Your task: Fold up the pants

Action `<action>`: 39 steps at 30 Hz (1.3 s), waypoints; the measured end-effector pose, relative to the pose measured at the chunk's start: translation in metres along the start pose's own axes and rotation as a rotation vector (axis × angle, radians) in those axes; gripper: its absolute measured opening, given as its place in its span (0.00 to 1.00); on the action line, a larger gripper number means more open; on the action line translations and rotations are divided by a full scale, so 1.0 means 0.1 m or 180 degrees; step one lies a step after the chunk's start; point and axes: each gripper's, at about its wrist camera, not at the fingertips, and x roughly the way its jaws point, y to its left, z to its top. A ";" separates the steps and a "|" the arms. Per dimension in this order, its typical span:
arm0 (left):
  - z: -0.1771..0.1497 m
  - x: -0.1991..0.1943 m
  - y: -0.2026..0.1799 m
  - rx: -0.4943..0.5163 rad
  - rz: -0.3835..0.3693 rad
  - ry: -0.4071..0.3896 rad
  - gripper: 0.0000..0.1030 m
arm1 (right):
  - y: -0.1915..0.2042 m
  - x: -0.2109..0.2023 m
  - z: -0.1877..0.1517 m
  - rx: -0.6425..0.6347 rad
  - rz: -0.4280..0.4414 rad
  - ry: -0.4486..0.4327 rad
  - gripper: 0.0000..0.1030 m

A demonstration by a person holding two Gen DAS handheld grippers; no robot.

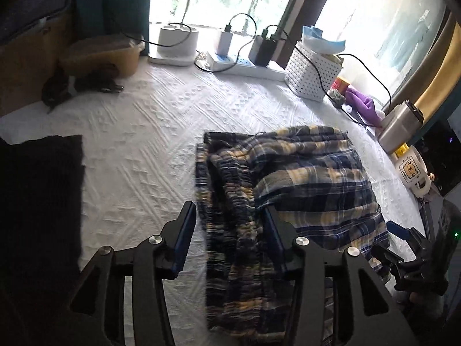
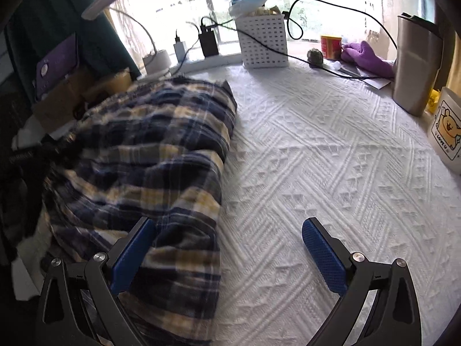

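Note:
Navy-and-yellow plaid pants (image 1: 291, 184) lie bunched and partly folded on the white textured cloth; they also show in the right wrist view (image 2: 149, 155). My left gripper (image 1: 230, 210) is open, its jaws straddling the pants' gathered left edge, with fabric lying between the fingers. My right gripper (image 2: 230, 230) is open; its left finger (image 2: 135, 253) rests against the pants' near right edge and its right finger (image 2: 322, 256) is over bare cloth. The right gripper also shows in the left wrist view (image 1: 403, 245), at the pants' right side.
A white perforated basket (image 2: 265, 40), chargers and cables (image 1: 236, 43), a steel tumbler (image 2: 415, 63), a bear mug (image 2: 446, 127), a purple cloth (image 2: 366, 54) and a red tin (image 2: 330, 46) line the window side. A dark cloth (image 1: 37, 190) lies at the left.

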 end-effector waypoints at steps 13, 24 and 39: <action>-0.17 -0.24 0.04 -0.0044 -0.0029 -0.0052 0.46 | 0.00 -0.11 -0.21 -0.0171 -0.0304 0.0100 0.99; -0.49 -0.40 -0.03 0.0024 -0.0161 0.0129 0.46 | -0.01 -0.49 -0.23 -0.0039 -0.0372 -0.0163 0.99; -0.76 -0.38 -0.22 0.0193 -0.0380 0.0224 0.46 | 0.30 -0.26 -0.39 -0.0318 -0.0158 0.0066 0.39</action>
